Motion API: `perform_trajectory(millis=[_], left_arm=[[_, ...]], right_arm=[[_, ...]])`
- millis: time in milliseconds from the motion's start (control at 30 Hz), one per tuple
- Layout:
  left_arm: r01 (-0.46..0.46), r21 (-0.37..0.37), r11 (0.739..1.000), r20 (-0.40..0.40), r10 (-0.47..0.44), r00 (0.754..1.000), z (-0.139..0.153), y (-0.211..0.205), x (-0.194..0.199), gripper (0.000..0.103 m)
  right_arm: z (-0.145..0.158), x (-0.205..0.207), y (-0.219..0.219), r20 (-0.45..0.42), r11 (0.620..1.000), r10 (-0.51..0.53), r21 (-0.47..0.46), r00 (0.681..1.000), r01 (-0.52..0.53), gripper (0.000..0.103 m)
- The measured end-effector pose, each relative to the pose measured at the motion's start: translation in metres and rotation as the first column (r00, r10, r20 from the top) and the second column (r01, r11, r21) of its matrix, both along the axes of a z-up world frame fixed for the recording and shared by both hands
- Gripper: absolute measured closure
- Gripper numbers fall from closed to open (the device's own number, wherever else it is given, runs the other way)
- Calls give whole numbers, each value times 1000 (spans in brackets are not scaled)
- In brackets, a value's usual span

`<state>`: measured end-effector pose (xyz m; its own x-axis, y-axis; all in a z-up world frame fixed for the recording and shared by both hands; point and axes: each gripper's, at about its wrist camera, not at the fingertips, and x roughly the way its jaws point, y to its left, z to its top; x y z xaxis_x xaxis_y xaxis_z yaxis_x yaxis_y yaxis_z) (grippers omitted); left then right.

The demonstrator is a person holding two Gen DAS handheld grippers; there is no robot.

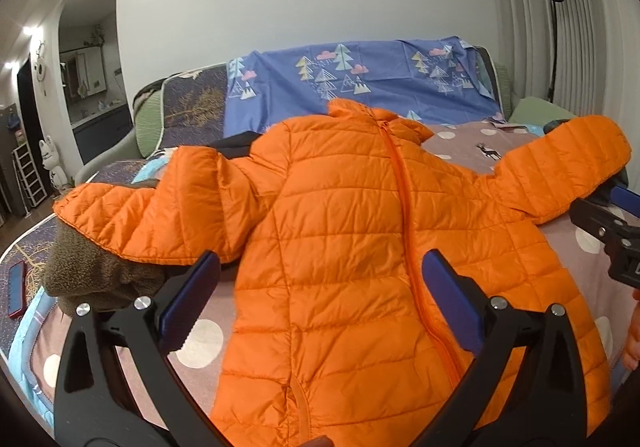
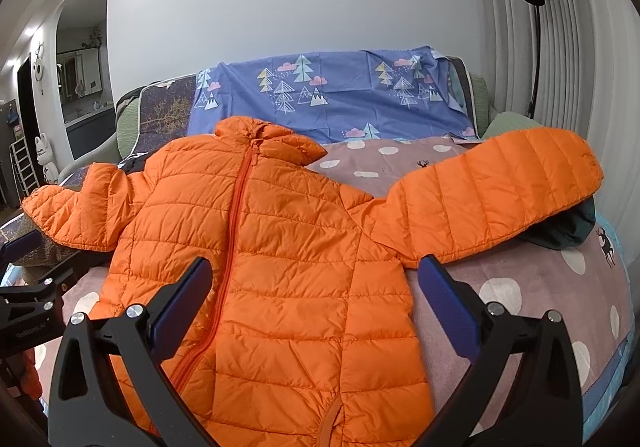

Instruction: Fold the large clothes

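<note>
orange jacket (image 1: 340, 231) spread flat, both claws open

The bed (image 2: 520, 287) is covered by a mauve sheet with white dots and small deer prints. An orange quilted jacket (image 2: 280, 267) lies spread flat on it, zipped, front up, both sleeves out to the sides. Its left sleeve rests over a brown fleecy garment (image 1: 96, 271); the other sleeve lies over a dark green garment (image 2: 568, 227). A red phone (image 1: 16, 289) lies near the bed's left edge. A blue tree-print sheet (image 2: 340, 99) drapes the headboard end
</note>
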<state>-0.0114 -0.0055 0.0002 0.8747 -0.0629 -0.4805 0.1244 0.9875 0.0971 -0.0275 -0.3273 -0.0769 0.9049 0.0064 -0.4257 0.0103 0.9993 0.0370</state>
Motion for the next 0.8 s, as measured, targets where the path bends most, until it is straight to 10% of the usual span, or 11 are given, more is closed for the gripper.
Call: perform_trajectory(millis=[800], left_arm=[[92,-19,996,-66,-93,994,-3,-15,10,2]], right_arm=[[3,7,4,-17,1000,9,16,1000,-9,1]])
